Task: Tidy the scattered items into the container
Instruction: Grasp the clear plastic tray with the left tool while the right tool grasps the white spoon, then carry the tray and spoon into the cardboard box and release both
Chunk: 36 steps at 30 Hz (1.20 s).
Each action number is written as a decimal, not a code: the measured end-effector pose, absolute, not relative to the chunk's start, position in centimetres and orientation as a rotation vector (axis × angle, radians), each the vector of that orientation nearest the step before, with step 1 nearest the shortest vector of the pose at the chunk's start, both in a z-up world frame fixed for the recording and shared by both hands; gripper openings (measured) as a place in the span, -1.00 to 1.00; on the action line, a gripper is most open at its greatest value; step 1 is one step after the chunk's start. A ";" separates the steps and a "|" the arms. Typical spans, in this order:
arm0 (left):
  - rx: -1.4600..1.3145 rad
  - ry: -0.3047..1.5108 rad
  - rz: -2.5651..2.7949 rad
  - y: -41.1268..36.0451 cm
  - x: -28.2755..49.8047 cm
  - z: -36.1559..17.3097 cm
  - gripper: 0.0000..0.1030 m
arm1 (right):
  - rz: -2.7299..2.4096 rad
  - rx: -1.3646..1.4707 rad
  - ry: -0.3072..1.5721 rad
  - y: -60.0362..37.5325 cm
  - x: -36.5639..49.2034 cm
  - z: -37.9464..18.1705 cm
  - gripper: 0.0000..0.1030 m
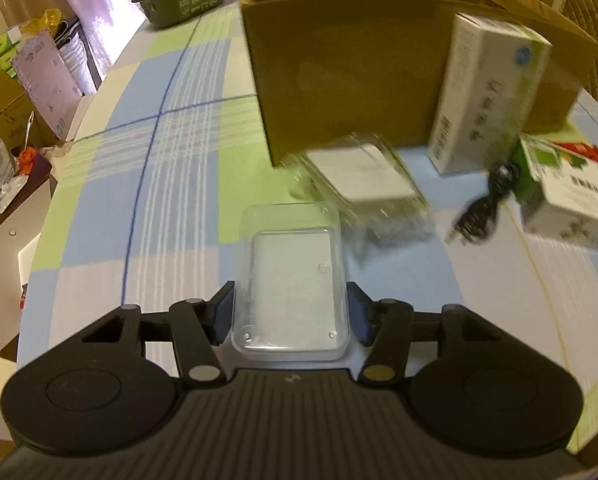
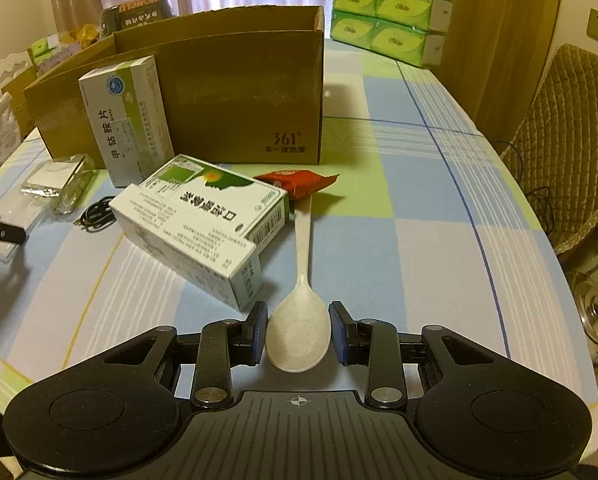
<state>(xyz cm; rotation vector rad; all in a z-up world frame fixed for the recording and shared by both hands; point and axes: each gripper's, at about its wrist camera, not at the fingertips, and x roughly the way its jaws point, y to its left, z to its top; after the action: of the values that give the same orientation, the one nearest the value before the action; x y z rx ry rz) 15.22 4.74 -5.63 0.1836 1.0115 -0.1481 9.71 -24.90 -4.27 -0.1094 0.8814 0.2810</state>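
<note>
The brown cardboard box point(image 2: 219, 92) stands open at the top on the far part of the table point(image 2: 419, 240), with its long side facing the grippers. A tall white and green box point(image 2: 127, 120) stands upright right against its front wall. A bigger white and green box point(image 2: 203, 224) lies flat nearer, and a red snack packet point(image 2: 299, 184) lies just behind it. A black cable point(image 2: 97, 214) lies curled to the left, near a clear packet with a white card point(image 2: 57, 180).

The left gripper point(image 1: 290, 312) has its jaws on both sides of a clear plastic case point(image 1: 290, 280), and they look like they are pressing its sides. The case is see-through and flat with round corners.

The right gripper point(image 2: 298, 332) has its jaws open around the bowl of a white speckled spoon point(image 2: 301, 300). The pads sit just beside the bowl; touch cannot be told. The spoon lies flat, its handle pointing at the red packet.

The right side of the table has lots of open cloth. The table edge curves away there, next to a padded chair point(image 2: 567, 152). Green tissue packs point(image 2: 387, 4) are stacked at the far end.
</note>
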 end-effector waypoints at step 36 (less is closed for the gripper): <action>0.171 0.954 -0.320 -0.6 8.2 -1.3 -0.01 | 0.254 -0.053 0.724 -26.7 6.0 0.6 -0.32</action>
<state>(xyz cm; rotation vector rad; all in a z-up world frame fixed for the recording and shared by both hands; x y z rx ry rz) 8.20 -0.64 -1.29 0.1706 0.9536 -0.3201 5.97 -26.66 0.63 -0.0531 0.7242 0.2539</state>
